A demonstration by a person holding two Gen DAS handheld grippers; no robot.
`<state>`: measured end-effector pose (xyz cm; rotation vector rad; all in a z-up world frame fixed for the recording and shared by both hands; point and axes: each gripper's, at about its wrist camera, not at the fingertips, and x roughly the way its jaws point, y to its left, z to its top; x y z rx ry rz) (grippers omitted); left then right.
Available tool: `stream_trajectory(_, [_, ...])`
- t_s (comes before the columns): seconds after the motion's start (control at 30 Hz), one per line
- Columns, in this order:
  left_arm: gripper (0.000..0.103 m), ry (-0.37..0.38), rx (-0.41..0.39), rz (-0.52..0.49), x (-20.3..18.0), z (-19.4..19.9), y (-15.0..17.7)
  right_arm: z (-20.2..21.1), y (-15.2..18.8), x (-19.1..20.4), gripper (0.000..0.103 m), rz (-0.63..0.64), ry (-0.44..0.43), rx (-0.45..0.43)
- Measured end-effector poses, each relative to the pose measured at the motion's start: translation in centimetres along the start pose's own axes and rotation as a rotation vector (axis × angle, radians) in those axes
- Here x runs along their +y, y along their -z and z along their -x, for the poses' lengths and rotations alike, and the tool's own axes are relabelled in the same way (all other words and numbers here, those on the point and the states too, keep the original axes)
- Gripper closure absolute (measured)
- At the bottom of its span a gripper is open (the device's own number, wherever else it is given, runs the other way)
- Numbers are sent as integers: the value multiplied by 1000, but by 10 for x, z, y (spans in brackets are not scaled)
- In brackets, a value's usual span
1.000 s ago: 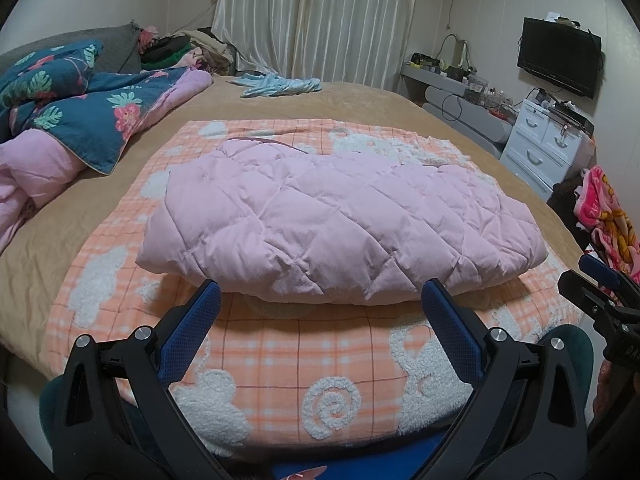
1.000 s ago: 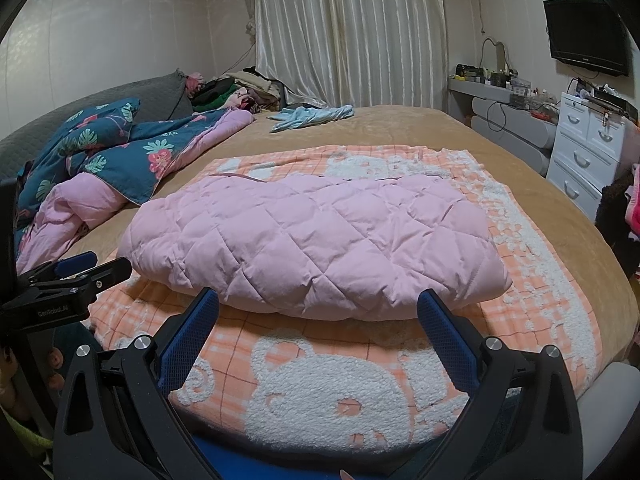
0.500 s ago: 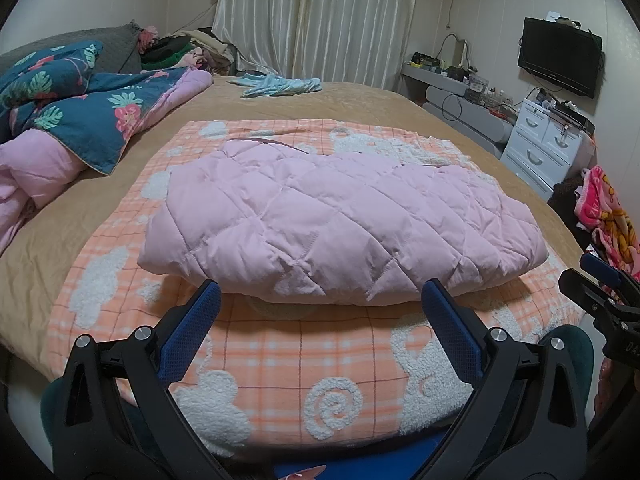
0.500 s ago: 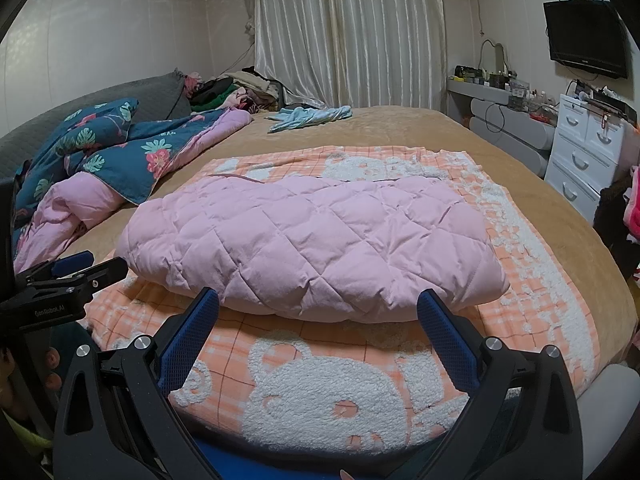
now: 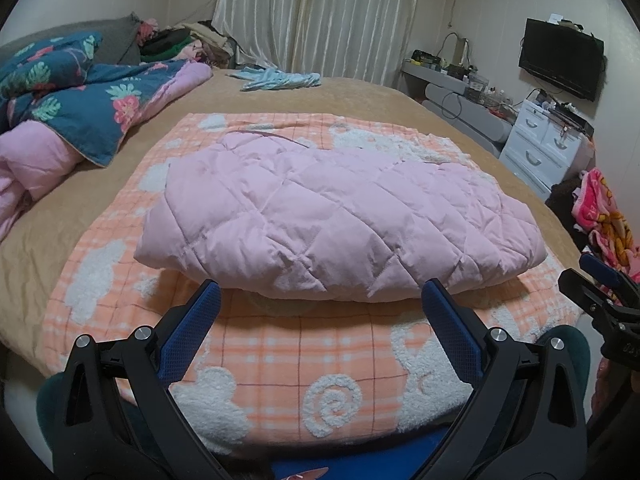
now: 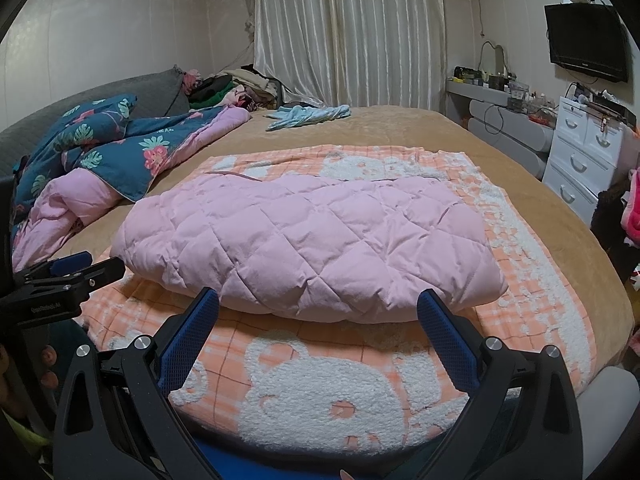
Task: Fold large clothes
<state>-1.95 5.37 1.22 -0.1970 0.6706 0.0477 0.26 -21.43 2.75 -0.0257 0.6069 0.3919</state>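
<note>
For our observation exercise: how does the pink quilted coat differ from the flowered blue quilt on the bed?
The pink quilted coat is plain and folded into a neat bundle; the flowered blue quilt is patterned and lies rumpled. The coat rests on the orange checked blanket; the quilt lies on the tan bedcover. Both are padded with some pink.

The folded jacket [image 5: 332,216] lies on the blanket [image 5: 288,360], which is spread over the bed [image 5: 360,96]. Left of it sits a heaped duvet [image 5: 80,108] — behind, near the curtain [image 5: 316,16], a small garment [image 5: 280,79]. The dresser [image 5: 540,148] stands right of the bed, beneath the TV [image 5: 560,62]. Both grippers — left gripper [image 5: 320,304], right gripper [image 6: 318,308] — hang before the jacket's near edge, side by side.
</note>
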Motion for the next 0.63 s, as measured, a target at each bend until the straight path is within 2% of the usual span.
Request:
stream_trajectory(0.13, [9,-22,13,6,2,-2,0,0,-1,-3,4,3,19,-5])
stream_trajectory(0.3, [9,0,-4,36,12,-2,-4,4,-2,-20,4,-33,59,-27])
stream_trajectory(0.43, [9,-38,5,99,41,-16,-15,12,-1,-72,4,-126,161,-57])
stream_trajectory(0.5, [9,-91,0,165,79,-28,-27,16,3,-113,4,-191,250,-63])
stream_trajectory(0.57, [9,-168,-1,227,121,-38,-38,22,16,-176,4,-299,390,-69])
stream_trajectory(0.6, [9,-218,-8,258,149,-42,-45,24,24,-205,4,-339,467,-65])
stream_trajectory(0.63, [9,-256,-19,274,168,-46,-49,25,37,-242,4,-386,584,-51])
